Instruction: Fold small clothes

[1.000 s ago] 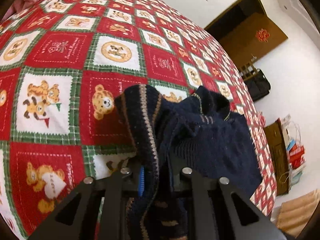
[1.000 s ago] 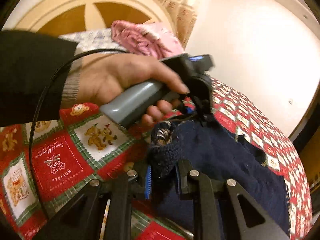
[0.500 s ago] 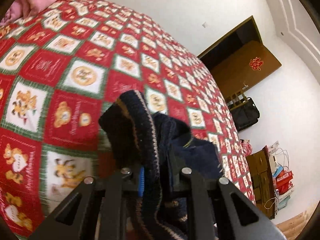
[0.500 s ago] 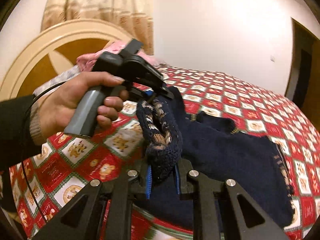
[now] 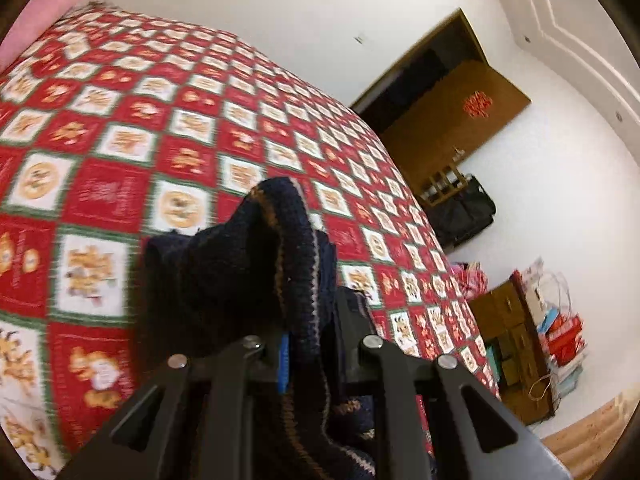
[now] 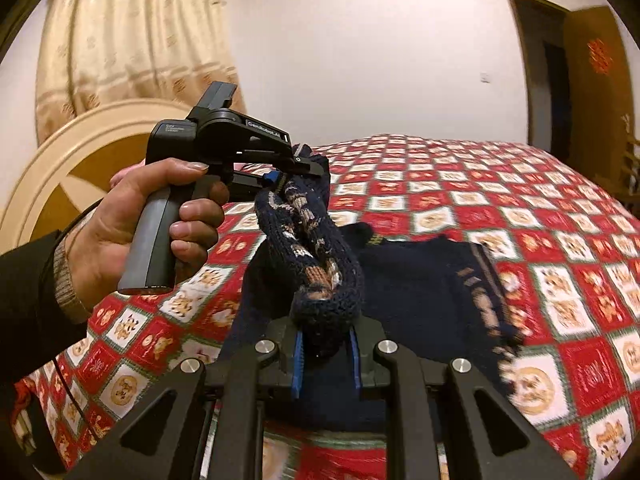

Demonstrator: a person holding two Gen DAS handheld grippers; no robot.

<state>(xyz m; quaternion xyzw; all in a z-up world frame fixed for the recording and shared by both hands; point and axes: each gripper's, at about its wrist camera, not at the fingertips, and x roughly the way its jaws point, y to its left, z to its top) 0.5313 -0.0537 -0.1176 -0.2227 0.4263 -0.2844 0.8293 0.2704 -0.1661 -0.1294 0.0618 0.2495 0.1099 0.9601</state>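
A bedroom is shown, with a bed covered by a red, white and green patchwork quilt (image 6: 460, 184) printed with teddy bears; a cream curtain (image 6: 132, 40) and a rounded headboard (image 6: 84, 148) are seen at the left of the right wrist view, and a brown door (image 5: 452, 120) with a red ornament is seen at the far wall. A navy knitted sweater (image 6: 420, 280) with tan patterned bands is lifted at one edge, while the rest of it is spread flat on the quilt. The left gripper (image 6: 276, 174), held by the person's left hand (image 6: 160, 216), is clamped on the patterned hem at its upper end; in the left wrist view the striped knit is seen pinched between the jaws of that gripper (image 5: 310, 344). The right gripper (image 6: 326, 354) is closed on the lower end of the same bunched hem, the fabric being squeezed between the blue-edged pads (image 6: 297, 364). Part of the quilt is blurred.
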